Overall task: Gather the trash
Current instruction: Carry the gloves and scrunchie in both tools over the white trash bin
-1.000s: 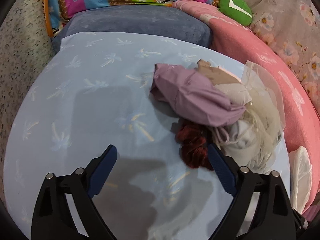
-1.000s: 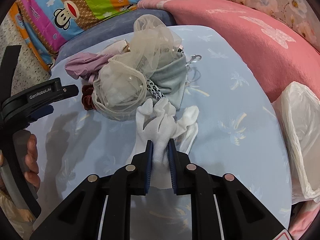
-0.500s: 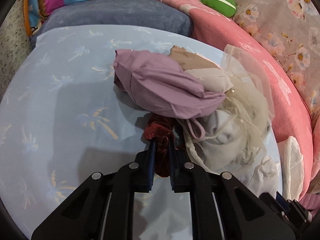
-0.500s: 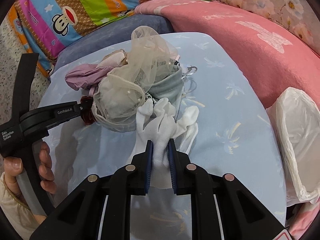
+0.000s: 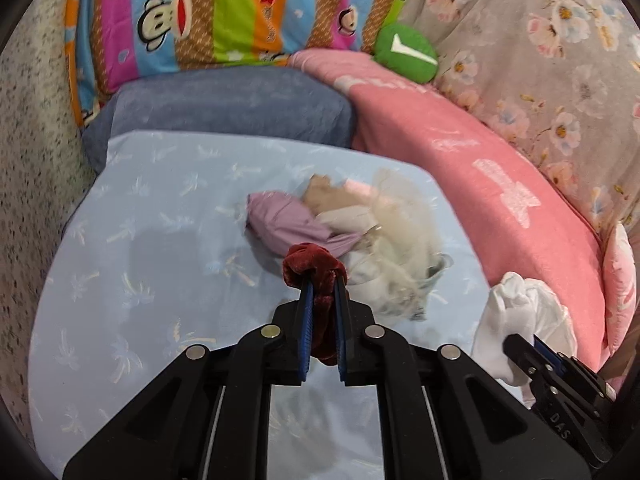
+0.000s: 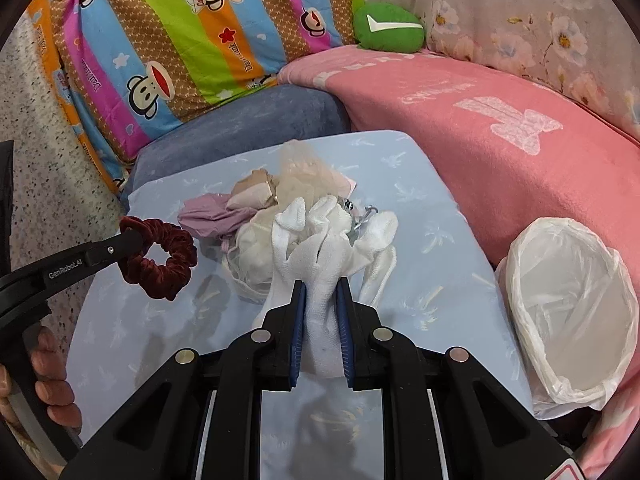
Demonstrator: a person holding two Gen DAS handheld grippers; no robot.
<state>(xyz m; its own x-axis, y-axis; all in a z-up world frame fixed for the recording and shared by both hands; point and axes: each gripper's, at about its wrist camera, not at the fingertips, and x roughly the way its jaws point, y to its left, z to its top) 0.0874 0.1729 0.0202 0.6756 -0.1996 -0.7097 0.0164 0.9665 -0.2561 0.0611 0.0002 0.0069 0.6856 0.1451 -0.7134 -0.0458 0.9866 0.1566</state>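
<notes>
My left gripper [image 5: 322, 284] is shut on a dark red velvet scrunchie [image 5: 314, 270] and holds it above the light blue cushion [image 5: 140, 280]. The scrunchie also shows in the right wrist view [image 6: 160, 258], hanging from the left gripper's fingers [image 6: 120, 246]. My right gripper [image 6: 322, 288] is shut on a white glove [image 6: 328, 240], lifted above the cushion [image 6: 420, 248]. The glove shows at the right in the left wrist view [image 5: 520, 320]. A pile of purple cloth [image 5: 288, 226], beige mesh and other scraps [image 6: 288, 184] lies on the cushion behind both grippers.
A bin lined with a white plastic bag [image 6: 572, 320] stands open at the right of the cushion. A pink blanket [image 6: 480, 128], a grey-blue pillow [image 5: 224, 100], a striped monkey-print pillow [image 5: 208, 12] and a green plush [image 6: 388, 26] lie behind. Speckled floor [image 5: 32, 160] is at the left.
My left gripper closed on the scrunchie and lifted it off the cushion, away from the pile. My right gripper rose with the glove held shut.
</notes>
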